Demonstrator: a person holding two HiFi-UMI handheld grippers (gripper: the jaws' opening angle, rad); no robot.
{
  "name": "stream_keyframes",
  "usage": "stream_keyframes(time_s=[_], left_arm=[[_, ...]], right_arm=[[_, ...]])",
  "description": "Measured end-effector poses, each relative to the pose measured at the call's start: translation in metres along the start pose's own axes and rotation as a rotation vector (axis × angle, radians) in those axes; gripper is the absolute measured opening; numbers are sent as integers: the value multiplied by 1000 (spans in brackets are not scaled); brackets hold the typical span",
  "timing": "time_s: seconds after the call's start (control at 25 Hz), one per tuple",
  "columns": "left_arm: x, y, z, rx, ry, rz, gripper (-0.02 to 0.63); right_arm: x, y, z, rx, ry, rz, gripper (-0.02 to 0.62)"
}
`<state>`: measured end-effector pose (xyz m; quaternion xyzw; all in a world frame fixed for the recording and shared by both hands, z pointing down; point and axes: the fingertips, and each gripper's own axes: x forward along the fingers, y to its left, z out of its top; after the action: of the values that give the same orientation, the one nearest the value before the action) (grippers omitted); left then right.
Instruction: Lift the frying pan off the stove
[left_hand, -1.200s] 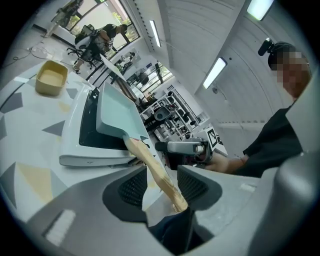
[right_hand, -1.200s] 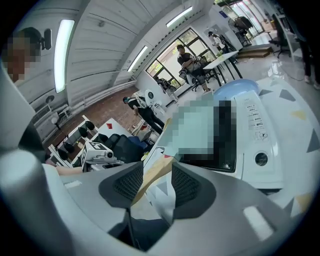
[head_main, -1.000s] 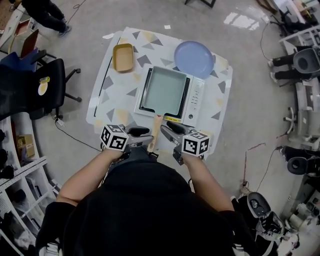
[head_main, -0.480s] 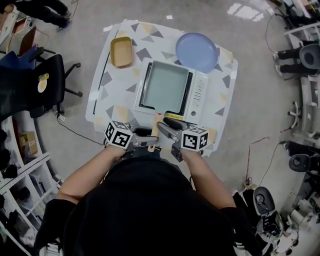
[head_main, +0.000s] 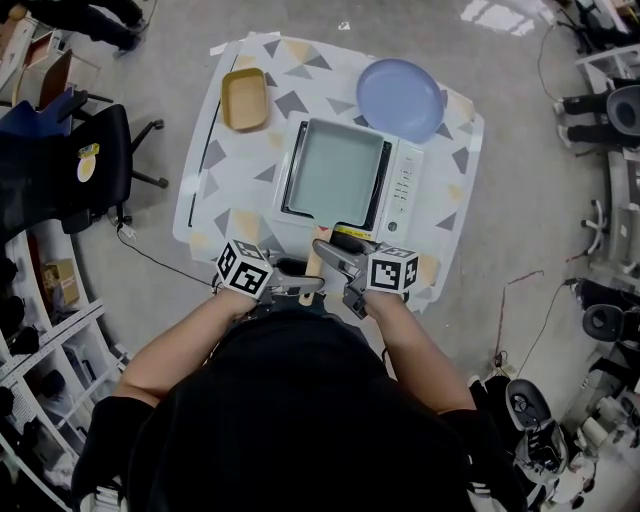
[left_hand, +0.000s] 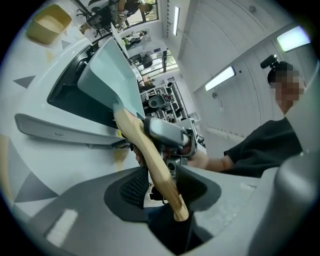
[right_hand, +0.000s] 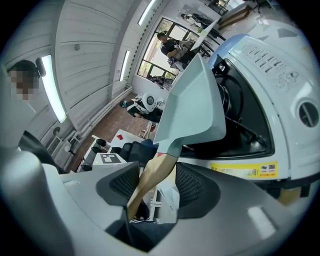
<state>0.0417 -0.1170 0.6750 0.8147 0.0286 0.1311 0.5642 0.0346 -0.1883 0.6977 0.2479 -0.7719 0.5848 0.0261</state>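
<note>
Since a second ago the left tongs (left_hand: 162, 186) and right tongs (right_hand: 159, 186) have crept inward, and each now has the handle (head_main: 315, 263) between its jaws. Neither has clenched. In both gripper views the pads stand apart with a gap beside the wood, so both are released and merely straddle it (the left from one side, the right from the other).

The pan (head_main: 335, 170) lies just ahead of both tongs and sits on the stove (head_main: 405, 185). Its handle runs back from the near edge into the two sets of jaws.

It looks like a stiff, square metal pan and appears empty. It is probably not heavy, but its weight sits well ahead of the grip, so it would likely tip nose-down. The wood looks smooth and tapered, so it may slip or twist. I would grip it firmly on the thicker part close to the pan, with the second tongs just behind to hold it level.
</note>
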Motion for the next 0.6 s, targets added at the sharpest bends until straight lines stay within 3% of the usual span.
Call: stream_keyframes(time_s=[0.6], left_arm=[[5, -2, 2, -26, 40, -66, 169]], right_arm=[[23, 1, 9, 85, -8, 71, 267]])
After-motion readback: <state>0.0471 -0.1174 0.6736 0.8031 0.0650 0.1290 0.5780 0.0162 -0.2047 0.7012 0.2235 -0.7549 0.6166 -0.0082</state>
